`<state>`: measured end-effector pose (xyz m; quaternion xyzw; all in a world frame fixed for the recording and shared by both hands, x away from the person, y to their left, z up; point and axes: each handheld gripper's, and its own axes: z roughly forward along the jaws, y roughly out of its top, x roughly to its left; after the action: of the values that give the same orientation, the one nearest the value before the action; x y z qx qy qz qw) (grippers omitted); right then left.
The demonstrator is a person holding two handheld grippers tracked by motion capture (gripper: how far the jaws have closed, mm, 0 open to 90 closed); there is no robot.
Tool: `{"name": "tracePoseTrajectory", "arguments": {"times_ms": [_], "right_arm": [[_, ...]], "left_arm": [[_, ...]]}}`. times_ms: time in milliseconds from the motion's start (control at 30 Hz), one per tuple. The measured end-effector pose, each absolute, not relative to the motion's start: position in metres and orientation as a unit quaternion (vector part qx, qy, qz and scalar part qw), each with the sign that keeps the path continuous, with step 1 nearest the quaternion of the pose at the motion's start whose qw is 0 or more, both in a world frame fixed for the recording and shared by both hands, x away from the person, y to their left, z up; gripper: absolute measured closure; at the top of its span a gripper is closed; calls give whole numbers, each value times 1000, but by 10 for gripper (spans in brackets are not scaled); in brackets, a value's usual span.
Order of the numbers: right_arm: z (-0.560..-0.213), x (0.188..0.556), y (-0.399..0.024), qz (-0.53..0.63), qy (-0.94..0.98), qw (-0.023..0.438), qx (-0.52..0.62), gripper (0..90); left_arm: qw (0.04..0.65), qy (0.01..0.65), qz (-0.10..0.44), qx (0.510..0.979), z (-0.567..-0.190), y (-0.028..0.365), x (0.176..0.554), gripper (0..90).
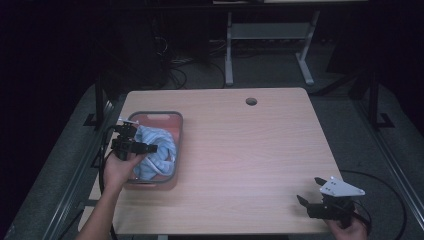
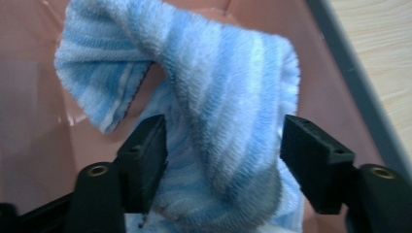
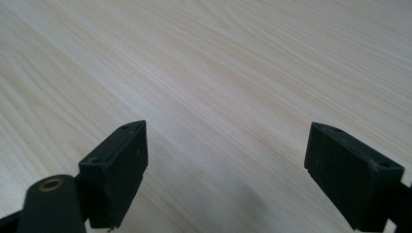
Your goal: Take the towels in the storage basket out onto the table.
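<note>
In the high view the left gripper (image 1: 131, 145) reaches into a pink basin (image 1: 177, 131) at the table's (image 1: 250, 150) left side. The left gripper view shows its jaws parted around a blue striped towel (image 2: 233, 111), one pad touching it. The right gripper (image 1: 312, 192) rests wide open, nothing between its jaws.

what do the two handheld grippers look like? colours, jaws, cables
Both are black. The left gripper and right gripper each have two blocky black jaws with brass-coloured eyelets at the base. The right carries a grey three-cornered plate on top. Black cables trail from both. Forearms are bare, no sleeves visible.
</note>
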<state>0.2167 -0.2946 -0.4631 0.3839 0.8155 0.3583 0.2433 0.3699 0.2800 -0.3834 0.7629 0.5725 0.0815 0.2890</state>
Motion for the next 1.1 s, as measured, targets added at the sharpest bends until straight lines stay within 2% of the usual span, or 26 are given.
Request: {"name": "tracePoseTrajectory", "arguments": {"times_ms": [33,100,200,300,333,367,533,733,1100], "right_arm": [[-463,217,-294,358,816,244,383,152],[-463,217,-294,359,816,244,383,152],[-463,216,-295,359,814,244,387,152],[-463,216,-295,359,814,244,386,152],[-463,216,-295,359,814,244,386,152],[-463,216,-295,359,814,245,386,152],[-463,216,-296,360,813,245,387,152],[-463,215,-297,358,812,245,391,152],[-463,215,-297,357,810,249,392,152]], "left_arm": [[285,575,84,762,-385,279,371,401],[279,576,81,764,-387,278,372,416],[267,578,71,768,-392,277,375,498],[255,577,68,773,-395,276,376,633],[254,578,67,772,-395,276,377,633],[253,578,68,773,-396,276,377,689],[251,578,74,773,-396,276,375,728],[268,569,83,773,-390,278,369,735],[328,559,90,756,-369,291,354,738]]}}
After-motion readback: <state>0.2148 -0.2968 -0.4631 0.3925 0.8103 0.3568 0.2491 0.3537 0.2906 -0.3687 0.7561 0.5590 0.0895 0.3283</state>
